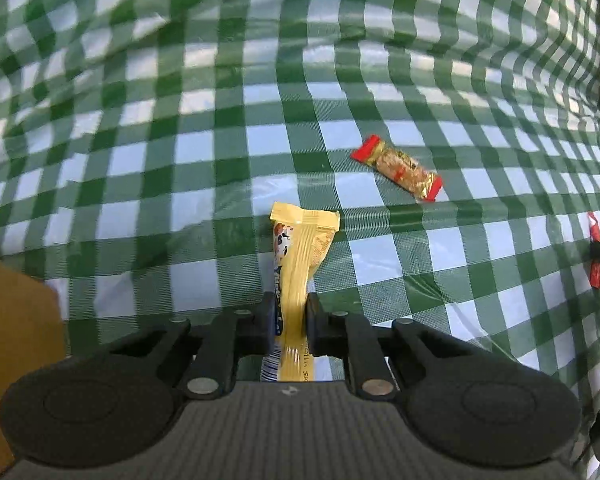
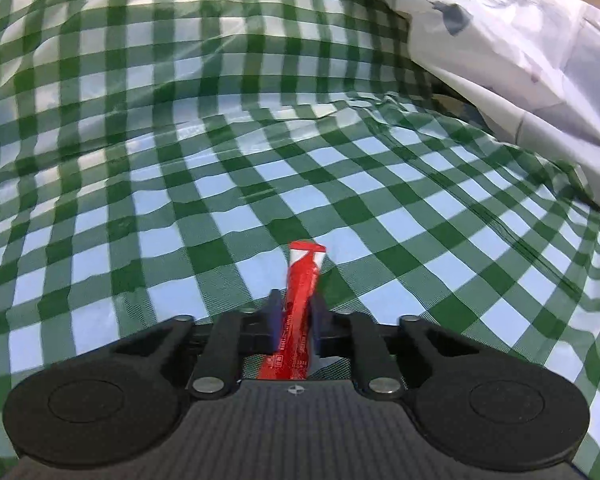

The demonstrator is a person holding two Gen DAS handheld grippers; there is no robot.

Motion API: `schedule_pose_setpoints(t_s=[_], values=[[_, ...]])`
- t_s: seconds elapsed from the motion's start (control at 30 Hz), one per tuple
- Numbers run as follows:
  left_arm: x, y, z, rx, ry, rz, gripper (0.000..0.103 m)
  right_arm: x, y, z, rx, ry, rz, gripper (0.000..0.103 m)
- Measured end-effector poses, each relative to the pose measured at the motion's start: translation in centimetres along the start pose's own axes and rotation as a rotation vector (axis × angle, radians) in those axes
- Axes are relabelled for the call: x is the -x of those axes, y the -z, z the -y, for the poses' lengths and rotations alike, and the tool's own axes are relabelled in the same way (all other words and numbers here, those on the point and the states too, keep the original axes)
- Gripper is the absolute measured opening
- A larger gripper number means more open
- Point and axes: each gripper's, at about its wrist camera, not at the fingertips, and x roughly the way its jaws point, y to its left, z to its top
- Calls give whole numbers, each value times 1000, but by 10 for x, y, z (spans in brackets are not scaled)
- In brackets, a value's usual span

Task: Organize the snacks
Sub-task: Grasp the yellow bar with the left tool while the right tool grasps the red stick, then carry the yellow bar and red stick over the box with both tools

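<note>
My left gripper [image 1: 291, 308] is shut on a yellow snack packet [image 1: 300, 248], which sticks forward between the fingers above the green checked cloth. A gold snack bar with red ends [image 1: 398, 168] lies on the cloth ahead and to the right. My right gripper [image 2: 296, 306] is shut on a slim red snack stick [image 2: 300, 300], which points forward over the cloth. The right gripper with its red stick [image 1: 596, 252] also shows at the right edge of the left wrist view.
A green and white checked tablecloth [image 1: 180, 160] covers the surface and rises in folds at the back. A brown box [image 1: 12, 320] stands at the lower left. A white plastic bag [image 2: 520, 60] lies at the upper right.
</note>
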Motion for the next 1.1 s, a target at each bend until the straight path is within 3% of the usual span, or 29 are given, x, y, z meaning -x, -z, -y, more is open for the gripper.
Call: schedule_pose_setpoints(t_s=[0.1,0.27,0.57,0.7,0.9,1.1], values=[[24,13,4,-14,0,32,16,21,-3,-2,9,-26,34,11],[83,37,5,-23,63,111,16,82,-10,-5,-37,-105,87,11],[221,124,-40,40,144,198,16,252,9,-39,-96,-360,121,11],[277,171,-70,45,127,221,16,332,36,-65,-43,-478,102,11],[346,240,-117,60,42,235,16,440,80,-99,70,-645,23,11],[395,308,-154,97,-25,296,16,511,129,-122,156,-751,-32,11]])
